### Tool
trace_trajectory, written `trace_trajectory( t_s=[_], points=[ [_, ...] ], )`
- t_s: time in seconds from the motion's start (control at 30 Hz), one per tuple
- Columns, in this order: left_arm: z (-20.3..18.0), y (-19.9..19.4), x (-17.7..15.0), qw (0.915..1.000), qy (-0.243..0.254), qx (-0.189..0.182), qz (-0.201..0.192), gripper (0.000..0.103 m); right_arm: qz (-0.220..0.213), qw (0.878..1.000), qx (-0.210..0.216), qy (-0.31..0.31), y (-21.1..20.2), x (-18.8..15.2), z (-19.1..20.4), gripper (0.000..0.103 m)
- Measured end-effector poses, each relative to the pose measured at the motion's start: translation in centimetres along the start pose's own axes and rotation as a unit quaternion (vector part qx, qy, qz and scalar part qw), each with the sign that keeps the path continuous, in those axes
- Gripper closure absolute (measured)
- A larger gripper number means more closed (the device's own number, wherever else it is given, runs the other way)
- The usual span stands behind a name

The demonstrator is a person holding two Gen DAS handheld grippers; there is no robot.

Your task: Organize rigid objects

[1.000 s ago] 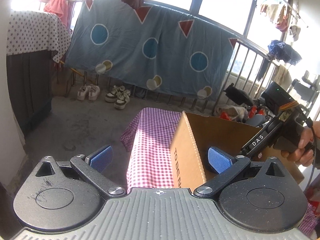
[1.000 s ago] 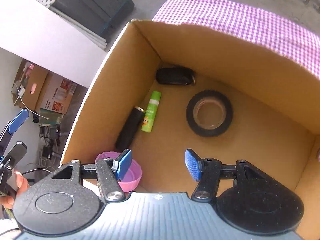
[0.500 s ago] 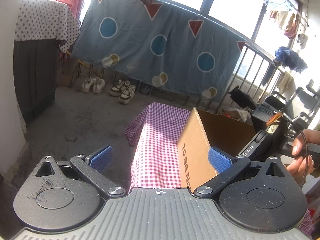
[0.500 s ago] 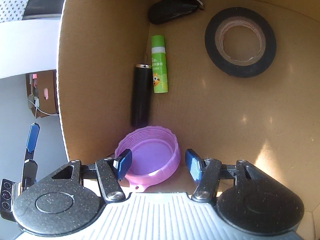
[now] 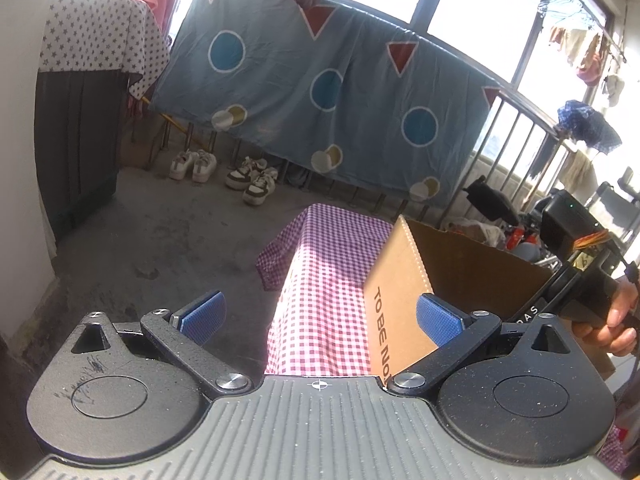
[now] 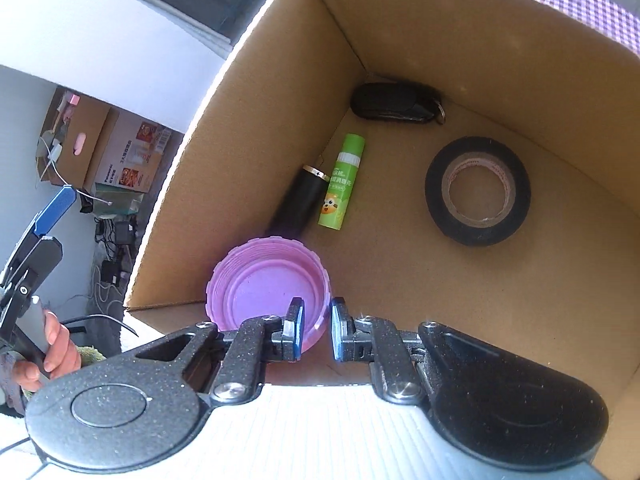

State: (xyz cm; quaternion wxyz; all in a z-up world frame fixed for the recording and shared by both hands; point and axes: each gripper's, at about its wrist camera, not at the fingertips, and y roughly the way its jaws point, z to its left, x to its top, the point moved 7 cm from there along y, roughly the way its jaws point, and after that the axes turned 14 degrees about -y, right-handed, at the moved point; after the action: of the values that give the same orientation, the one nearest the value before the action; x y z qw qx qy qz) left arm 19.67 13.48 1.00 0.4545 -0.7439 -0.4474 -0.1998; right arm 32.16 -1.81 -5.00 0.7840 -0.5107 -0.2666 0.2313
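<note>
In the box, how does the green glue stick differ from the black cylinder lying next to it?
The green glue stick is bright green with a white band and a printed cartoon label; the black cylinder is plain black with a metallic rim at its far end. The black cylinder lies nearer the cardboard box wall and looks thicker; the glue stick lies on its inner side. Both lie flat, side by side and roughly parallel.

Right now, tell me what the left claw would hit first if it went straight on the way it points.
Most likely the checked cloth, which lies dead ahead between the open left claw pads; the box wall stands just to the right of that line. Depth is hard to judge.
</note>
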Motion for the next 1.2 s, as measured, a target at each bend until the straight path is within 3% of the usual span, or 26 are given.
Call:
trace_trajectory(
  t_s=[0.17, 0.3, 0.43, 0.57, 0.7, 0.77, 0.8, 1.0, 1.2],
  points=[
    [0.0, 0.0, 0.0, 1.0, -0.002, -0.001, -0.001, 0.001, -0.005, 0.997, -0.062, -0.054, -0.3, 0.0, -0.3, 0.088],
    [-0.1, -0.1, -0.1, 1.0, 0.001, -0.001, -0.002, 0.001, -0.018, 0.995, -0.081, -0.062, -1.0, 0.5, -0.7, 0.085],
    [-0.1, -0.2, -0.1, 1.0, 0.004, 0.0, -0.004, 0.001, -0.081, 0.991, -0.097, -0.033, -4.2, 1.1, -3.5, 0.085],
    [-0.2, -0.3, -0.1, 1.0, 0.004, -0.001, -0.005, 0.001, -0.117, 0.983, -0.134, 0.047, -5.2, 2.6, -8.5, 0.082],
    [-0.3, -0.5, -0.1, 1.0, 0.007, 0.0, -0.006, 0.001, -0.12, 0.977, -0.108, 0.141, -3.5, 2.9, -13.0, 0.062],
    [-0.4, -0.6, -0.1, 0.9999, 0.008, 0.002, -0.007, 0.001, -0.103, 0.975, -0.09, 0.177, -1.3, 2.6, -14.0, 0.06],
    [-0.4, -0.6, 0.0, 0.9999, 0.008, 0.003, -0.007, 0.001, -0.122, 0.973, -0.086, 0.178, -1.4, 2.7, -13.9, 0.058],
    [-0.7, -0.6, -0.2, 0.9999, 0.008, 0.005, -0.009, 0.001, -0.105, 0.98, -0.038, 0.164, 0.3, 3.2, -10.5, 0.056],
    [-1.2, -1.2, -0.1, 0.9999, 0.011, 0.006, -0.009, 0.001, -0.119, 0.982, -0.056, 0.133, -1.0, 3.5, -8.6, 0.056]
  ],
)
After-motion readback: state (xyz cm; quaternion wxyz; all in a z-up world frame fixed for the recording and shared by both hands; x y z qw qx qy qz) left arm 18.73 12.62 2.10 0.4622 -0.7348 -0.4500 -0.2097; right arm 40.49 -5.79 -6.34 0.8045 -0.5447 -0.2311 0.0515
